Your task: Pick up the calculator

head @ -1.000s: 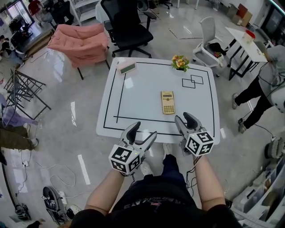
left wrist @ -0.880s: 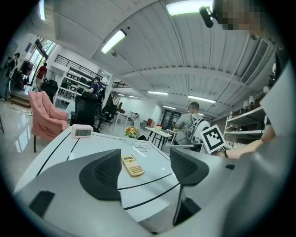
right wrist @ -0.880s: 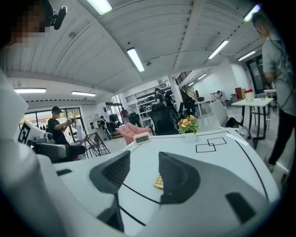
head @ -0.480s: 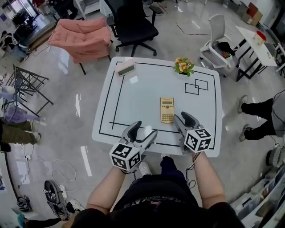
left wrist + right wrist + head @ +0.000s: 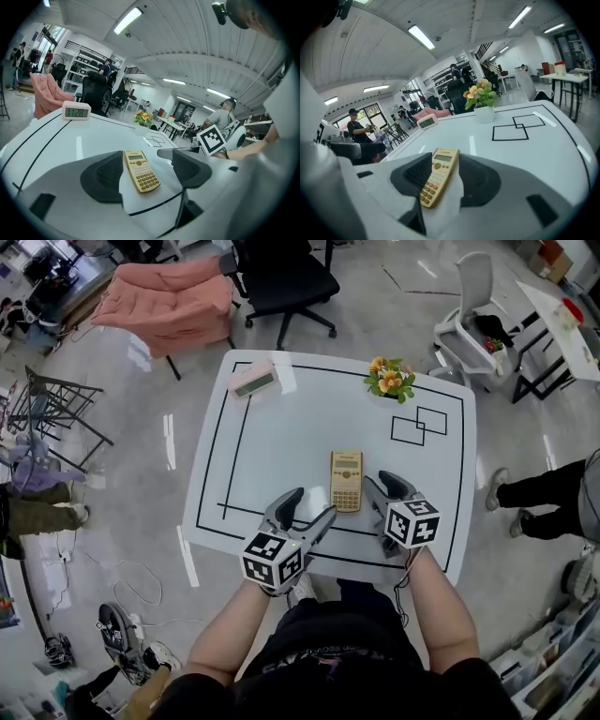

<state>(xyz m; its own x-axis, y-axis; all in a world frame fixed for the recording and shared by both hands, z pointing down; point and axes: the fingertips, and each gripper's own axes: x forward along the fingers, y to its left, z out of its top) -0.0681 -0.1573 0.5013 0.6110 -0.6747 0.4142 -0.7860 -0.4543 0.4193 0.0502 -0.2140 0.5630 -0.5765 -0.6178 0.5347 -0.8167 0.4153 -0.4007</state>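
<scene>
A yellow calculator point(image 5: 346, 481) lies flat on the white table point(image 5: 272, 442), a little right of centre. My right gripper point(image 5: 382, 487) is open just to its right, fingertips level with its near end. My left gripper point(image 5: 306, 511) is open at the calculator's near left, over the front tape line. In the left gripper view the calculator point(image 5: 141, 171) shows in the gap of the left gripper point(image 5: 146, 165), lying on the table ahead. In the right gripper view the calculator point(image 5: 438, 176) lies angled within the gap of the right gripper point(image 5: 447, 177). Neither gripper holds it.
A pink digital clock point(image 5: 253, 381) stands at the table's far left and a flower pot point(image 5: 392, 379) at the far right. Two overlapping taped squares point(image 5: 419, 423) lie right of the calculator. A black chair point(image 5: 281, 282), a pink seat point(image 5: 173, 296) and a white chair point(image 5: 478, 320) stand beyond.
Both grippers have moved forward from the table's near edge over the front tape line, closing on the calculator. The calculator has not moved.
</scene>
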